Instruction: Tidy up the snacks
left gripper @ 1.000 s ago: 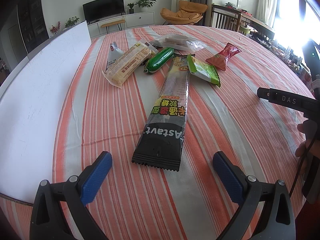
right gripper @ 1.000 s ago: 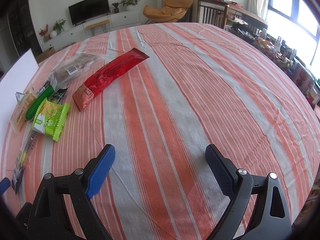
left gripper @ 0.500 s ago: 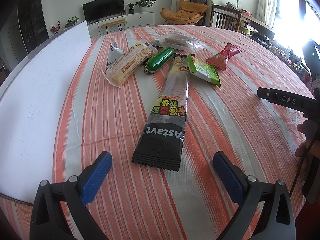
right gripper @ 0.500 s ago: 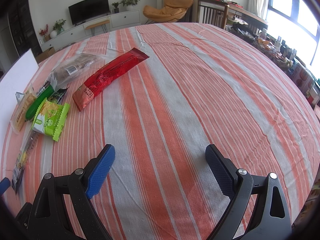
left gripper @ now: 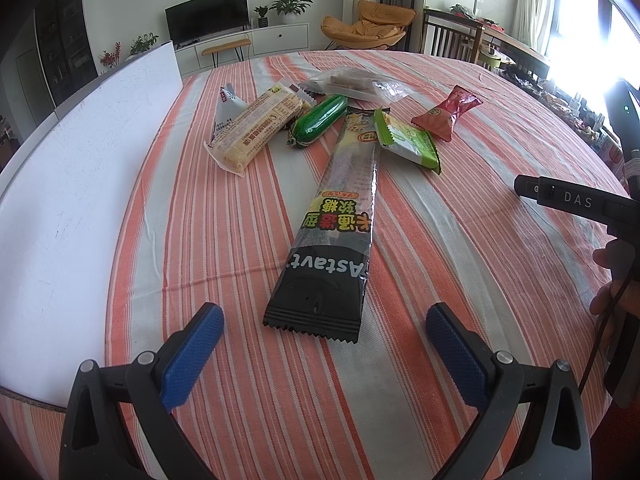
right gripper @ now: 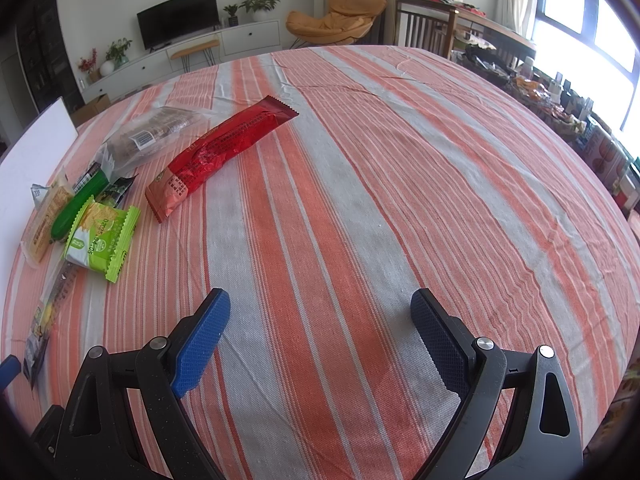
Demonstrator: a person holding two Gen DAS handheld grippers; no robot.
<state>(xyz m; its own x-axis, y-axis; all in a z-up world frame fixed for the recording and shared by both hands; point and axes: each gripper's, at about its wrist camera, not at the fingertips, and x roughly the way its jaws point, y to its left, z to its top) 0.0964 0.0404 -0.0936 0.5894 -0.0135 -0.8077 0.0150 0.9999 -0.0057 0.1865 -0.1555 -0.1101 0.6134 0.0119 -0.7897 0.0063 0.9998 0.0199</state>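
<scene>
Left wrist view: the left gripper (left gripper: 320, 344) is seen spread wide above the striped cloth (left gripper: 460, 216), nothing between its blue pads (left gripper: 188, 356). Just beyond it the black bar (left gripper: 332, 232) lies lengthwise, its sawtooth end nearest the gripper. Its far end is overlapped by the lime pack (left gripper: 406, 140), with the green tube (left gripper: 318, 124) just to its left. Further left the beige wafer bar (left gripper: 256, 132) is laid against the small white pouch (left gripper: 228, 108); behind them the clear bag (left gripper: 352, 84) is seen, and the red bar (left gripper: 448, 116) lies apart on the right. A white board (left gripper: 68, 184) is set along the cloth's left edge. At the right border a hand (left gripper: 612, 292) is wrapped round a black handle.

Right wrist view: the right gripper (right gripper: 320, 336) is likewise spread and empty — only bare cloth lies between its fingers. The snacks are gathered well to its left, the red bar the closest to centre. Beyond the table a television (right gripper: 178, 18) and an orange chair (right gripper: 336, 20) are visible.
</scene>
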